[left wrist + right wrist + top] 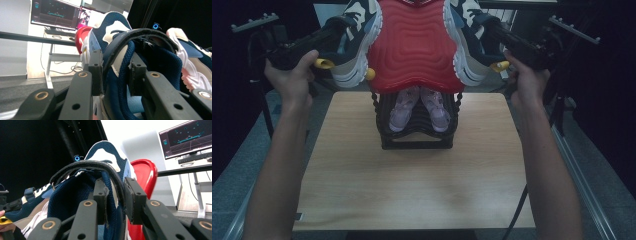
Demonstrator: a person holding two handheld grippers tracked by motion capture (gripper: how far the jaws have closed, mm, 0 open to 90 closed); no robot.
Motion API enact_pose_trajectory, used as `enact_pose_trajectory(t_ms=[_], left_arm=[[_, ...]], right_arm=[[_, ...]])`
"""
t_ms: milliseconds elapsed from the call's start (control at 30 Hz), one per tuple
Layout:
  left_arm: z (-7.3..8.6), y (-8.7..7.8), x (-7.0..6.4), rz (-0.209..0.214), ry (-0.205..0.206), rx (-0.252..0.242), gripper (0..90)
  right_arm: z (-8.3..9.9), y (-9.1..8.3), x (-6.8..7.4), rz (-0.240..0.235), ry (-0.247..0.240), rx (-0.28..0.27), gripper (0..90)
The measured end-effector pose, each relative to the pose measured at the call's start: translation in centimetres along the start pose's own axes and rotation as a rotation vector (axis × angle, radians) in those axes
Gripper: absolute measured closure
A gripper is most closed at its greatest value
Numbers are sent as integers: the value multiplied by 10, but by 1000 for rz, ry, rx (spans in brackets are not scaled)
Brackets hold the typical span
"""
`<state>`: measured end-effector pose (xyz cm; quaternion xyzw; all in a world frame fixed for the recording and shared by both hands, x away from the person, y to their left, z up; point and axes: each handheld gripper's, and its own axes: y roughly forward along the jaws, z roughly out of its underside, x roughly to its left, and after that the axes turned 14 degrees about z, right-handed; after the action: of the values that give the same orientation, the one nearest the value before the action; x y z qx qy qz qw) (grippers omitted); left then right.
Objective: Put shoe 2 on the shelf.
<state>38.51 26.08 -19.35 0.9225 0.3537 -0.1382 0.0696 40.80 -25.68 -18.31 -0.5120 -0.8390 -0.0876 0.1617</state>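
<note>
Left gripper (113, 72) jaws clamped on collar of navy-and-white chunky sneaker (354, 35); right gripper (115, 197) jaws likewise pinch matching sneaker (469, 35), raised above red wavy-ridged shelf (414, 45) for placement.

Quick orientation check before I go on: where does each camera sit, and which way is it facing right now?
High view: above the person's side, looking forward and down on the table; both forearms, left gripper and right gripper holding sneakers beside the red tray, over a black rack.
Left gripper view: rides the left gripper, jaws clamping the left sneaker collar, facing a monitor.
Right gripper view: rides the right gripper, jaws on the right sneaker collar.
Shared: both gripper views show the red tray and monitors.
</note>
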Motion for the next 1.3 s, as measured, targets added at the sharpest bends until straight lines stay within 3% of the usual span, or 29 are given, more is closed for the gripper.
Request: enact_pose_trajectory(t_ms=[433,733,1100,1300], left_arm=[[-20,46,-14,18,33,30,700],[-25,75,-15,6,32,46,700],[-7,102,-10,-27,50,100,697],[0,105,-12,-40,69,83,684]], right_arm=[[-5,38,27,-12,-22,44,734],[-6,59,38,24,-32,64,733],[3,79,41,89,-97,105,727],[14,87,45,151,-145,114,717]])
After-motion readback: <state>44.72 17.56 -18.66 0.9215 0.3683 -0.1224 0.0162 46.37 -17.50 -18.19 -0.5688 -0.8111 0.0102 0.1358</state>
